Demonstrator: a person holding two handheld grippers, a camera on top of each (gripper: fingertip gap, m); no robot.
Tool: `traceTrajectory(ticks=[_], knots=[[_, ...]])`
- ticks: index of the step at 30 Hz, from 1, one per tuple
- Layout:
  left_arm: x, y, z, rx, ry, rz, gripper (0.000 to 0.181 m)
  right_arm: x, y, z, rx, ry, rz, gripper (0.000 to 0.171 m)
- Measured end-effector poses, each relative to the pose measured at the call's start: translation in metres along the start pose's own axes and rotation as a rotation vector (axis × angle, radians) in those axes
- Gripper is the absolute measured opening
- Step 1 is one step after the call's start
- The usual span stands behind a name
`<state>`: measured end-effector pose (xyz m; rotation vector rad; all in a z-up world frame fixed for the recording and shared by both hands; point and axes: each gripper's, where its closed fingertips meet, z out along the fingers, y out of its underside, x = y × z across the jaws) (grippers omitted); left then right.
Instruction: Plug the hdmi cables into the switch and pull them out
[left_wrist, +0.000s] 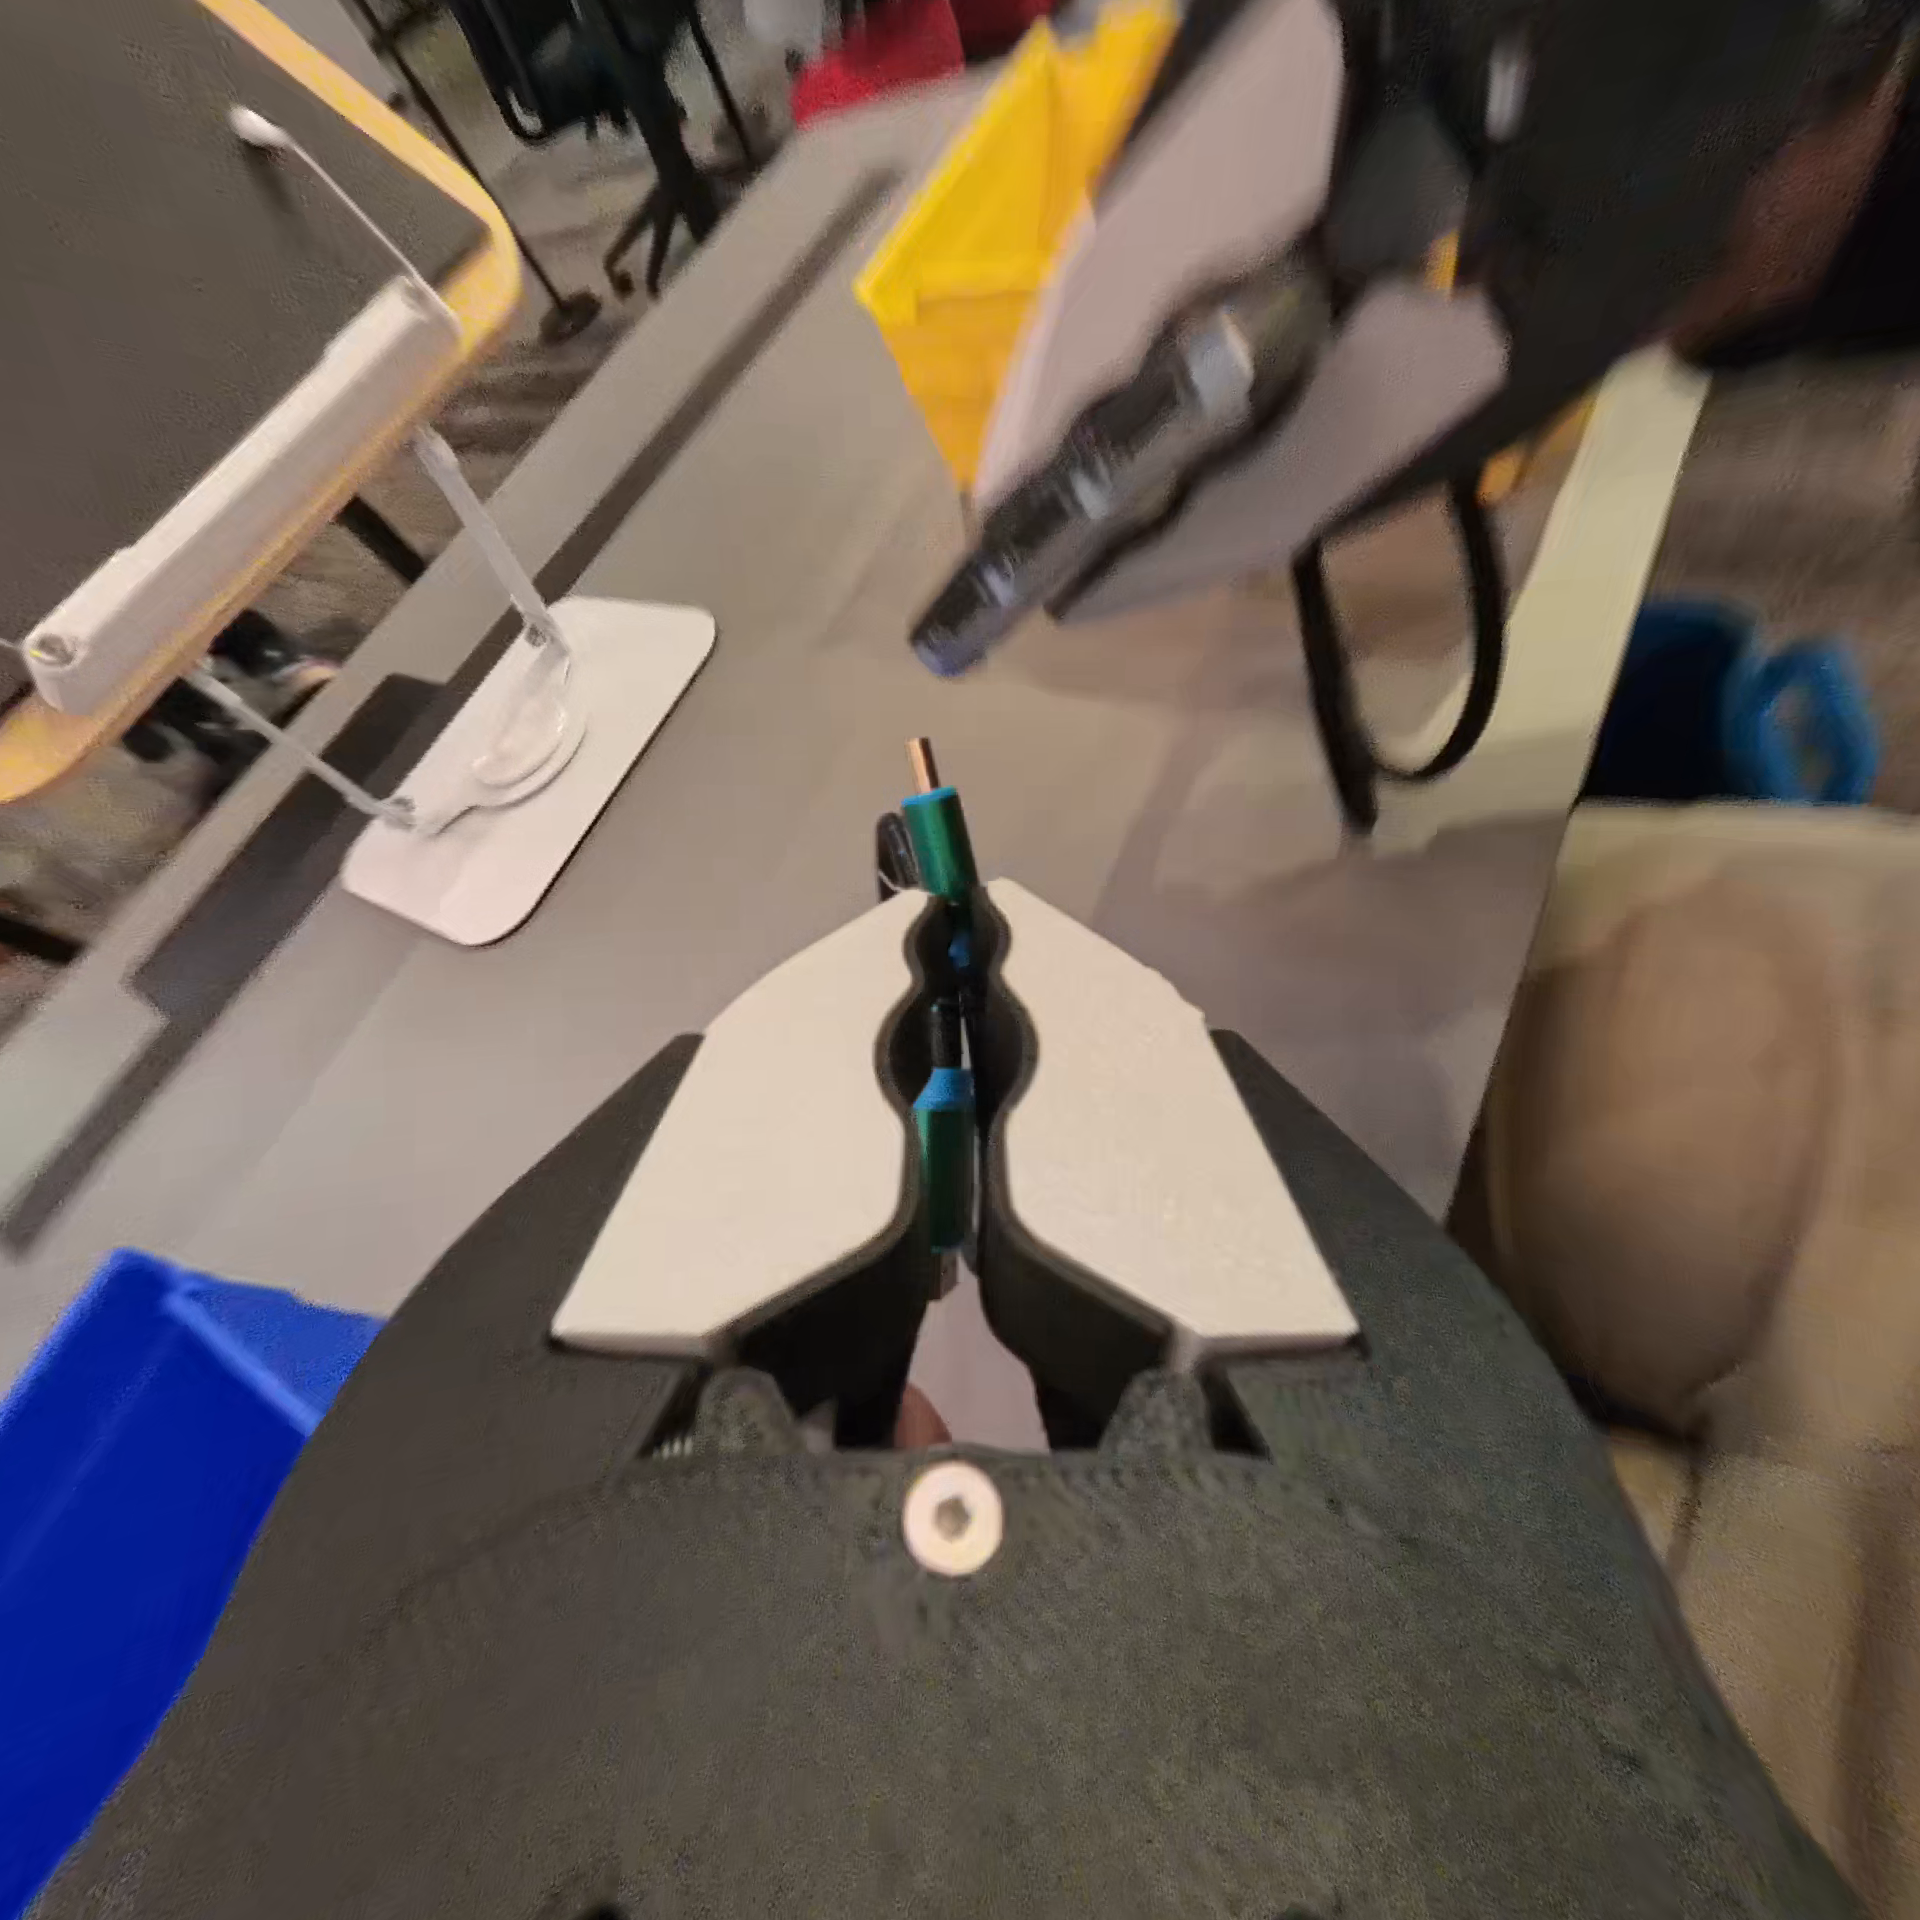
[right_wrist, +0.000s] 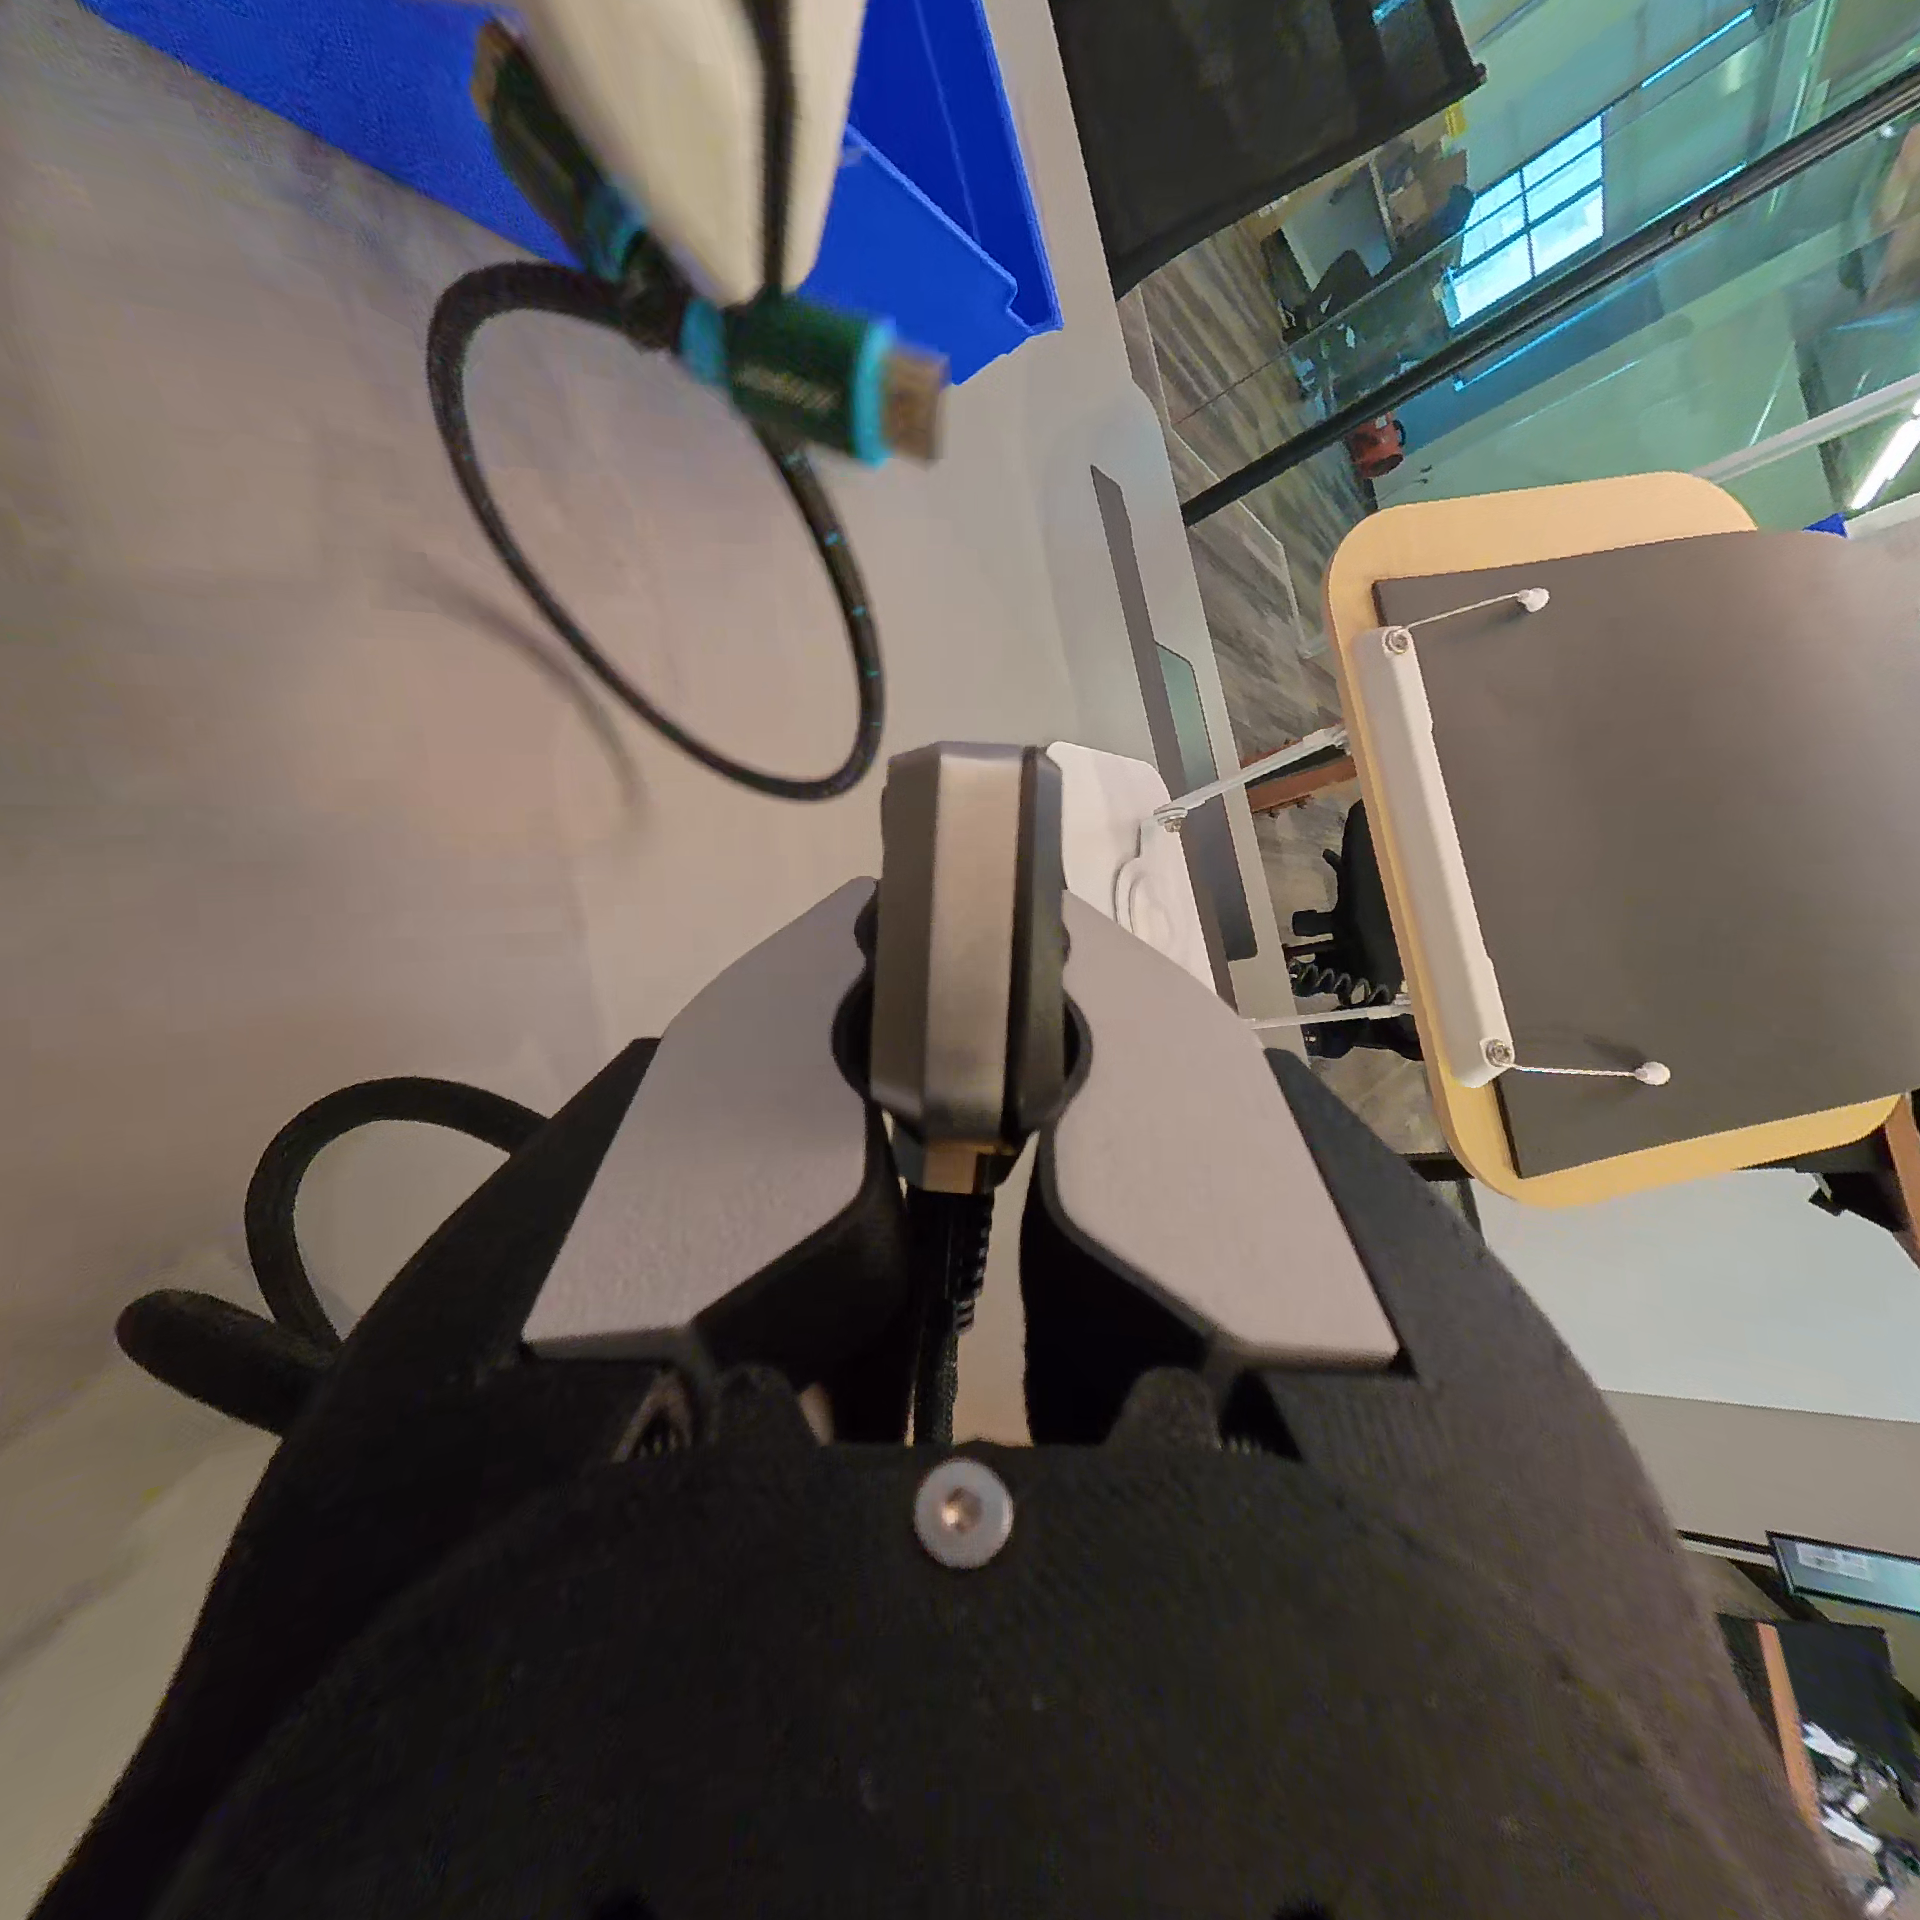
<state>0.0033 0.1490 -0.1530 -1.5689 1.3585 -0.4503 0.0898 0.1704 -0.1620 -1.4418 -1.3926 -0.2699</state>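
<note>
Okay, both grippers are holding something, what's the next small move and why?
Probably bring the green HDMI plug toward the switch and line it up with a port. The left gripper holds the cable, the right gripper clamps the switch, and they are apart.

- Right gripper (left_wrist: 1039, 561) in left wrist view: motion-blurred, so we can't tell the switch's (left_wrist: 1091, 488) ports.
- Blue bin (left_wrist: 135, 1475) cut off by left edge.
- Left gripper (right_wrist: 727, 281) in right wrist view: blurred, cropped at top; we can't make out plug (right_wrist: 831, 390) detail.
</note>
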Motion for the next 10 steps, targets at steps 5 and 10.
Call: traceTrajectory(ticks=[5,10], knots=[[-0.020,-0.018,0.004,0.170,0.064,-0.410,0.000,0.000,-0.001,0.000,0.006,-0.003,0.012,0.022],[-0.024,0.034,0.053,-0.008,-0.023,-0.588,0.001,0.001,0.000,-0.001,0.005,0.001,0.017,0.023]])
